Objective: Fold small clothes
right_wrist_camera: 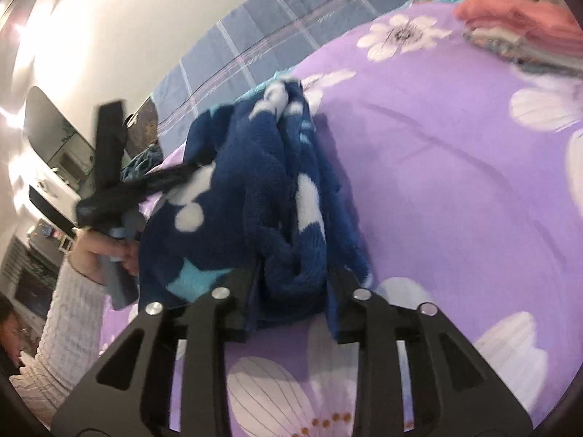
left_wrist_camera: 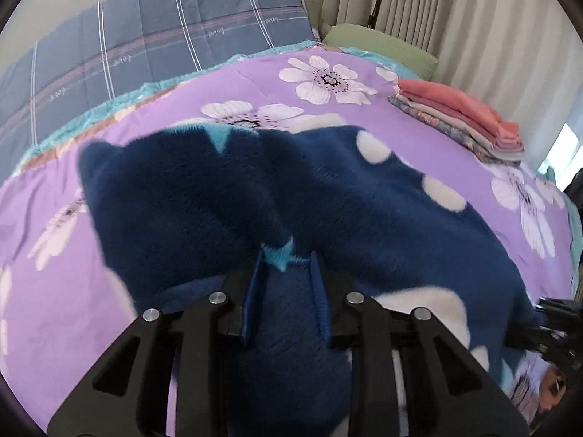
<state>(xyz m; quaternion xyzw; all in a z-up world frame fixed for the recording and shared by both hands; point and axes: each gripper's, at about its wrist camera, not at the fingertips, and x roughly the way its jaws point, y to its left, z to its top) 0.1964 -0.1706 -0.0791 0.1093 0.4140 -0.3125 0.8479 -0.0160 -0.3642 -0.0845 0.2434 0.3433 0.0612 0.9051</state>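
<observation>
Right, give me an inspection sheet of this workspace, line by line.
Surface: purple floral bedspread, bare around the garment.
Job's things: navy fleece garment with white and light-blue patches, held up off the bed between both tools; folded clothes stack with a coral piece on top, toward the far right of the bed.
Clutter: nothing seen.
Grippers: left tool shut on the fleece; right tool shut on a bunched part of it.
Cables: nothing seen.
Surroundings: blue plaid quilt at the head of the bed, green pillow, beige curtains, furniture at the left in the right wrist view, too blurred to identify.
</observation>
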